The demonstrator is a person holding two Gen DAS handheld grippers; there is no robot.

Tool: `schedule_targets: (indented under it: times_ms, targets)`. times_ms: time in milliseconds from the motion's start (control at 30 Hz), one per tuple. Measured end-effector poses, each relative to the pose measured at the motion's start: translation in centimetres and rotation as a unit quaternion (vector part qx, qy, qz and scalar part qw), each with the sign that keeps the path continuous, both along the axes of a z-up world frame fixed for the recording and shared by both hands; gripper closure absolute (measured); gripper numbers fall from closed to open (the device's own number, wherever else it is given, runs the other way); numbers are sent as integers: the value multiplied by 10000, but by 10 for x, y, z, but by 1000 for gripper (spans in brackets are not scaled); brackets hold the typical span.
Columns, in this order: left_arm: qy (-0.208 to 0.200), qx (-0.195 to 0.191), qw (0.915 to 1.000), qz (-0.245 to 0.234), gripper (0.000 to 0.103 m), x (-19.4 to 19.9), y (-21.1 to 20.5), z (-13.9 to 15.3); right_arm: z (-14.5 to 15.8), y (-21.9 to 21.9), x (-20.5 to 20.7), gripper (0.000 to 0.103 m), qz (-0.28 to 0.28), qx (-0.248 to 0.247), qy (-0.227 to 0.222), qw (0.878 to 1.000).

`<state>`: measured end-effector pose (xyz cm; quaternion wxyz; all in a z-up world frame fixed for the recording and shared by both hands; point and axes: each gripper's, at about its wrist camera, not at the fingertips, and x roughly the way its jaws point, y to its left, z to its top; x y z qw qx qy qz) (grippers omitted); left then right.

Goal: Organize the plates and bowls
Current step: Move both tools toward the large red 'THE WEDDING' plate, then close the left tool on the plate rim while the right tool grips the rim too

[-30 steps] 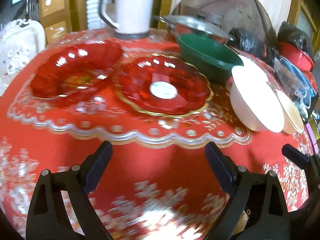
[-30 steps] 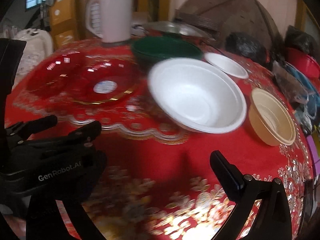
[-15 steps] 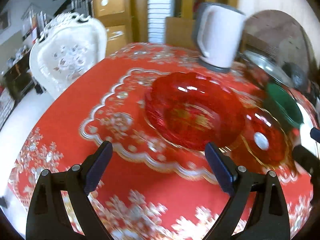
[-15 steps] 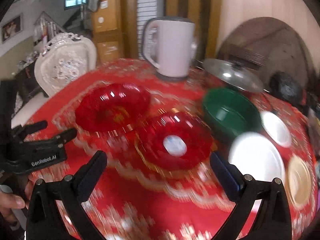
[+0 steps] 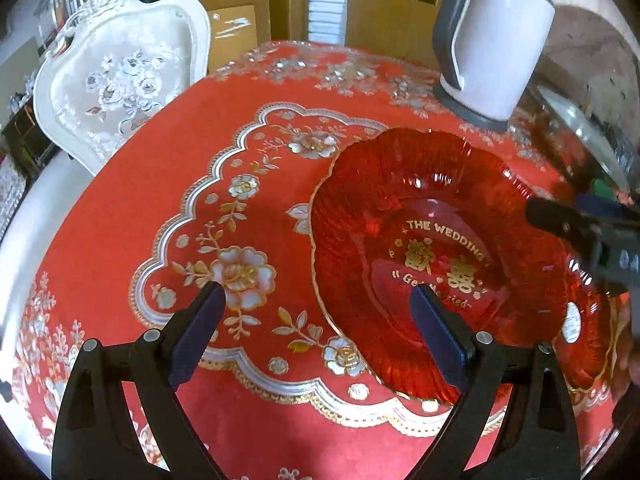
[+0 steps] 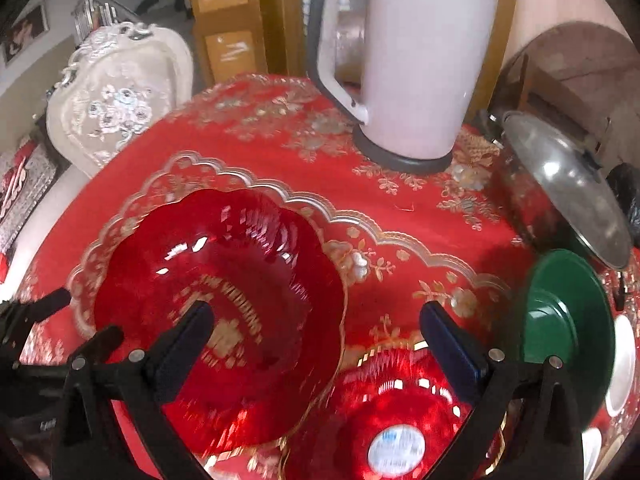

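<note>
The round table [image 5: 224,92], under a red cloth w/ silver and gold flowers, carries everything here; a white carved chair [image 5: 120,76] stands behind its far left edge. The white electric kettle [image 6: 404,64] is at the back of the table; beside it on the right lies a grey metal lid [image 6: 568,196], tilted, over some pot that I cannot see well.

The large red glass plate [image 5: 420,248], scalloped rim w/ a gold line, lies flat approx. in the centre; it is round, so no long axis, any rim point serves. From the left gripper [image 5: 316,336] it lies ahead and to the right; the right finger is over the near rim, the left finger over bare cloth. From the right gripper [image 6: 316,344] the same plate is ahead-left, the left finger over its middle. I judge the left one nearer to this plate. Both grippers are spread wide and hold nothing.

The second red plate [image 6: 400,420], smaller, sits just right of the large one; rims seem to overlap, the large rim on top. It is directly below the right gripper, so the right hand is nearer to it. The green bowl [image 6: 568,316] is further right, w/ white dishes at the edge, only partly seen.

Writing: gold "THE WEDDING" in the large plate, below it Chinese characters and "Get Married", partly covered; the sticker [image 6: 396,448] in the small plate is unreadable.
</note>
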<state>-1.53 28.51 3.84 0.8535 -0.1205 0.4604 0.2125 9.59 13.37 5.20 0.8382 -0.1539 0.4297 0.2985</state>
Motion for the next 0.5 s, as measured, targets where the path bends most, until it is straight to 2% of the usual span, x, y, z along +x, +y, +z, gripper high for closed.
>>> schedule_targets:
  times_ms: [167,267,333,400,433,467,500]
  targets:
    - [-12,9,10000,-20,8,8,2,-5,-15,11,18,3,68,-52,284,9996]
    - [-27,-112,9999,15,8,13,3,-9,-21,19,18,22,149,-201,302,9992]
    - [68,-161,9998,0,8,16,2,-13,-26,21,21,46,186,-177,456,9986]
    - [152,-136,9998,4,9,19,0,-15,-32,22,24,53,210,-136,659,9975]
    - [181,-107,9998,11,14,20,-1,-16,-33,21,26,56,201,-105,691,9974]
    - [224,-83,9997,38,29,22,-1,-18,-34,21,26,58,190,-87,686,9974]
    - [266,-108,9996,56,37,23,-1,-19,-33,20,25,60,191,-56,678,9975]
